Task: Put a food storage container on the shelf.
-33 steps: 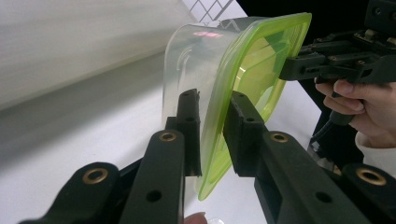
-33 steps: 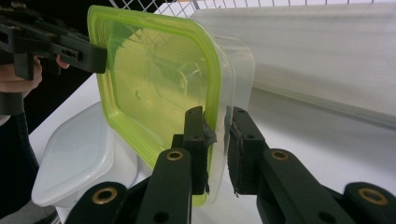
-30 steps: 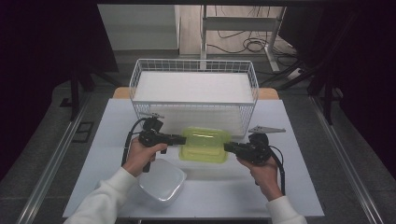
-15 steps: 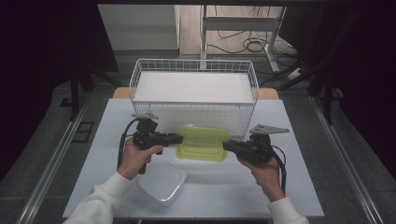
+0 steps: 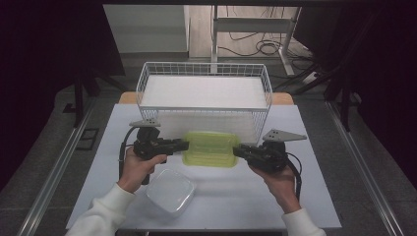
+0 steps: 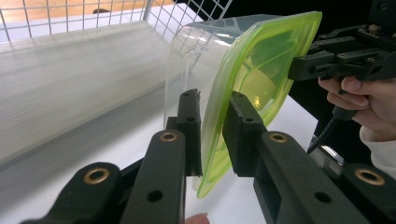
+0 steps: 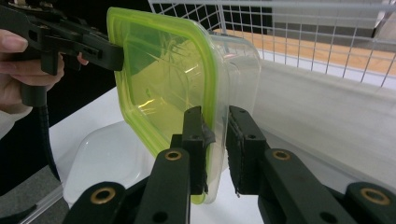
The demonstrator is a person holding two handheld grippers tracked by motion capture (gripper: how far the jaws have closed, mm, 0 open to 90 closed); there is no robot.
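Pinching opposite rims of the green-lidded container (image 5: 209, 148), left claw (image 5: 183, 144) and right claw (image 5: 237, 151), forearms converging.

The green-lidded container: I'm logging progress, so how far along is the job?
Done: the lid is on the green-lidded container, and it is gripped at both ends. In hand: the left gripper and right gripper hold it in front of the wire basket. Left, probably: setting it in the basket. A clear container sits on the table.

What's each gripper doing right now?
Left gripper: closed on the rim of the green-lidded container.
Right gripper: closed on the same container's opposite rim.
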